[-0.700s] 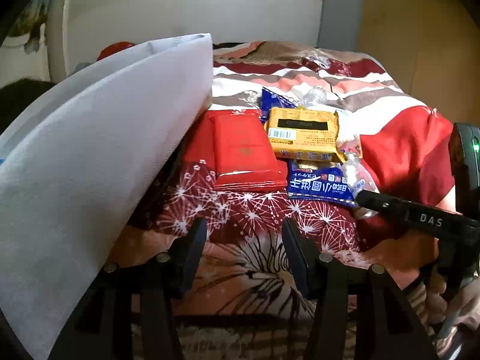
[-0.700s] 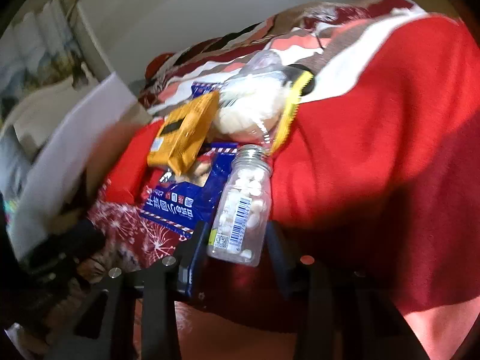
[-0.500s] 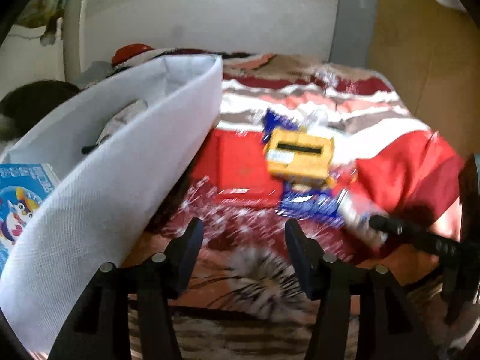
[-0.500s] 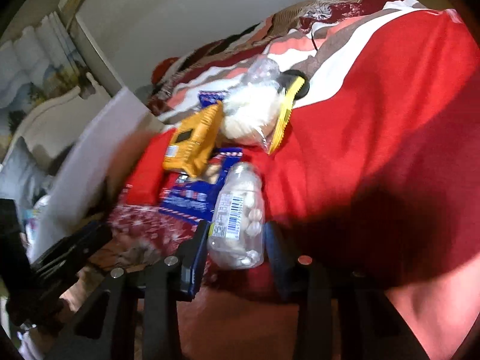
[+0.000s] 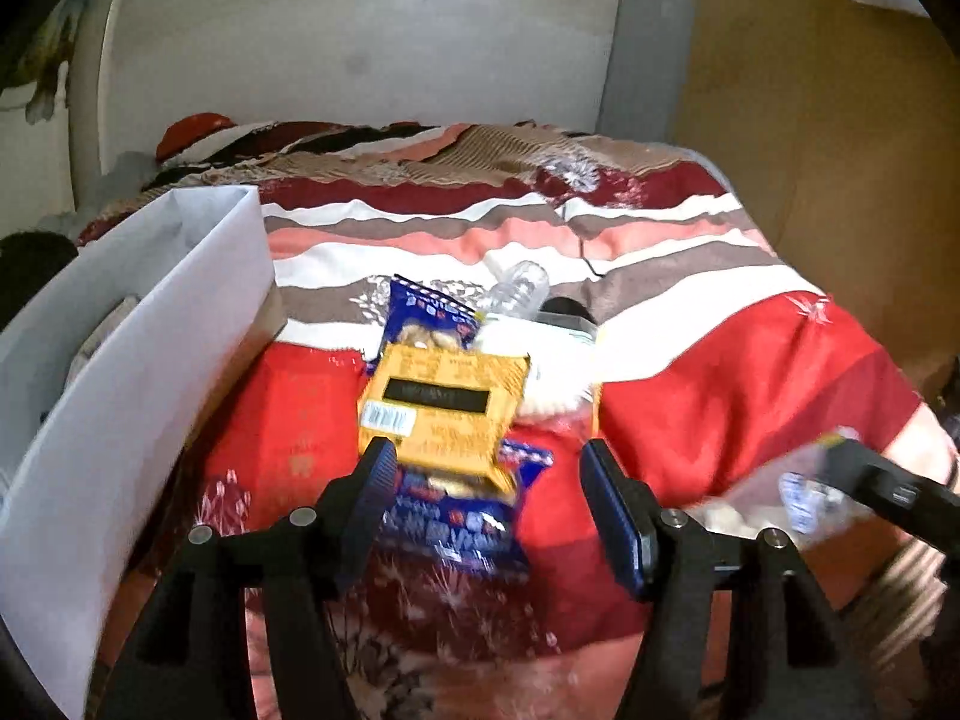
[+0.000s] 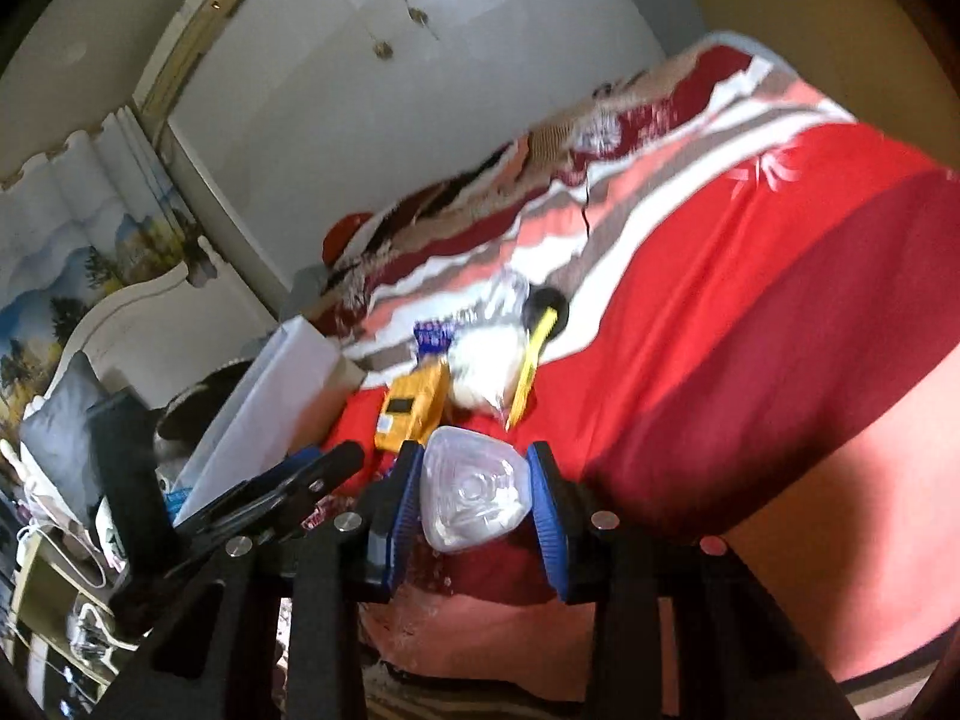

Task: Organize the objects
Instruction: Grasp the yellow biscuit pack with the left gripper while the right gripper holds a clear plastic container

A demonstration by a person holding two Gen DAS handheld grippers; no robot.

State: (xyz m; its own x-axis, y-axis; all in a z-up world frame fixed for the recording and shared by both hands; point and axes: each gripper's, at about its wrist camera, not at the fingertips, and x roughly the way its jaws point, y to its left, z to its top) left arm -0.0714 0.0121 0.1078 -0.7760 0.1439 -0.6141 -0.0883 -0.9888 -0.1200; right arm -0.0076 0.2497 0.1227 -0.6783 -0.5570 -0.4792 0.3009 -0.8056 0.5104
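The bottle, clamped base-first in the right tool, could slip, being smooth and rounded. The left tool gapes empty over the yellow pack.

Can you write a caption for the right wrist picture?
Right gripper holds a clear bottle above the red bedspread.

Dim warm light — motion blur, fisheye-dark corners.

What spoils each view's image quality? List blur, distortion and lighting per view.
Left wrist view: fisheye bends the white box; motion blur smears the bottle at right and the blue packet. Right wrist view: horizon tilted, the bottle blurred close up, hard shadow across the red blanket.
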